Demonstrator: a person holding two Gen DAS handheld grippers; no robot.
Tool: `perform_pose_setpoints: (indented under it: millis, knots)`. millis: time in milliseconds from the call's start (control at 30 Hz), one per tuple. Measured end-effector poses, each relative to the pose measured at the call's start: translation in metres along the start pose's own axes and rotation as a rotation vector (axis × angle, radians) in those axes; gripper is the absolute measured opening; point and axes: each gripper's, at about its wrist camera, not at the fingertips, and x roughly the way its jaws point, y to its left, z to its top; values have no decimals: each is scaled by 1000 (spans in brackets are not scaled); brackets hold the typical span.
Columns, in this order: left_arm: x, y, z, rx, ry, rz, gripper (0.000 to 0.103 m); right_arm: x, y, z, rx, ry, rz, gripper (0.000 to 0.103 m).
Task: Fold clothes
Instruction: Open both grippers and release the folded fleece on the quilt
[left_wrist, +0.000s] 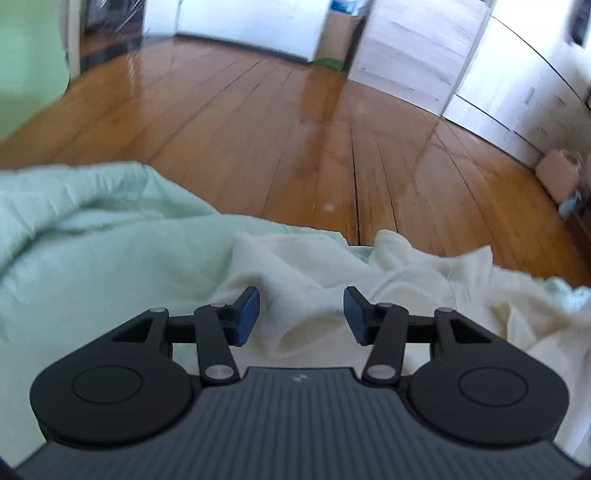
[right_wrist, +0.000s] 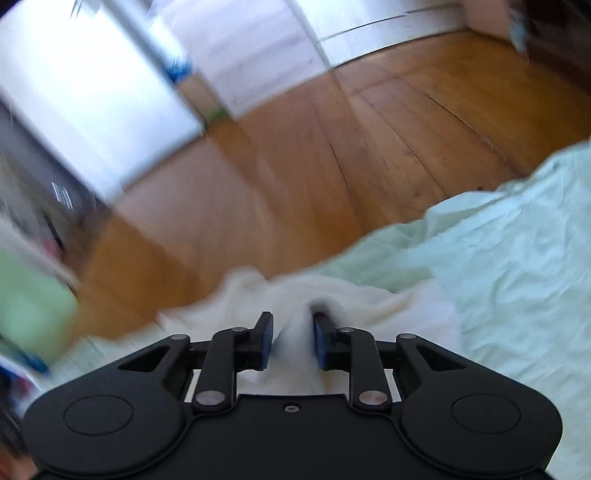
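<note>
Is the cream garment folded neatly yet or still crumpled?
Still crumpled. The cream garment lies in loose bunched ridges on the pale green sheet, with no flat layers or straight folded edges showing.

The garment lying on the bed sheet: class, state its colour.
Cream, plain and unpatterned garment, clearest in the left wrist view, on a pale green sheet.

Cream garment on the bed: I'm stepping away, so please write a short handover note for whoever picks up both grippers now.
Left gripper: open, a fold of the cream garment lies loose between its fingers.
Right gripper: open, a ridge of the same garment stands between its fingers; contact is unclear.
Garment: crumpled on the pale green sheet at the bed's edge, above the wooden floor.
Done: no neat fold visible.
Left: spread it flat, then fold.
</note>
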Motion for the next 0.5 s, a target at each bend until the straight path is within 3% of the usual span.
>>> perform_pose_setpoints:
  millis: [67, 167, 333, 433, 500]
  knots:
    - [-14, 2, 4, 34, -45, -8, 51, -12, -2, -4, 26, -82, 11, 31]
    - [-34, 7, 10, 46, -88, -51, 57, -28, 3, -12, -59, -153, -46, 37]
    - [-50, -13, -38, 162, -150, 54, 57, -44, 11, -38, -327, -205, -215, 38]
    - [-36, -23, -60, 178, -61, 58, 57, -49, -5, -62, -361, -207, -205, 38]
    - [-31, -27, -67, 194, -32, 34, 57, -46, -14, -73, -378, -162, -203, 38]
